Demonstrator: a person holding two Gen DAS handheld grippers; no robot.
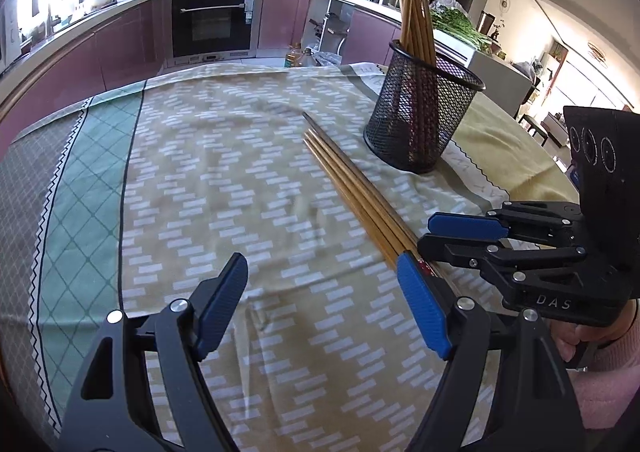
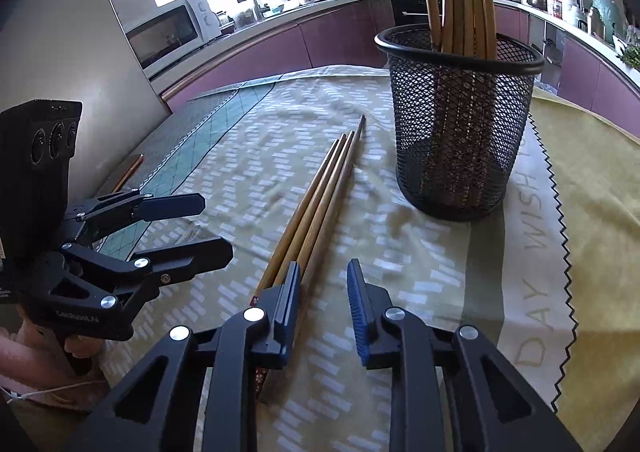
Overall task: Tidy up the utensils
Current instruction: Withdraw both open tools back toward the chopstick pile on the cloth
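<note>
A bundle of loose wooden chopsticks [image 1: 352, 187] [image 2: 320, 195] lies flat on the patterned tablecloth. To its right stands a black mesh holder [image 1: 420, 123] [image 2: 460, 131] with several chopsticks upright in it. My left gripper [image 1: 324, 292] [image 2: 208, 228] is wide open just above the cloth, its right finger beside the bundle's near ends. My right gripper [image 2: 324, 304] [image 1: 436, 236] stands open with a narrow gap. Its left finger [image 2: 290, 304] sits over the bundle's near ends, and only cloth shows between the pads.
The tablecloth [image 1: 200, 171] covers the table, with a zigzag border on the right [image 2: 560, 252]. A thin stick [image 2: 130, 171] lies near the far left edge. Kitchen counters, an oven [image 1: 212, 23] and a microwave [image 2: 168, 31] stand behind. A hand in a pink sleeve [image 1: 600, 352] holds the right gripper.
</note>
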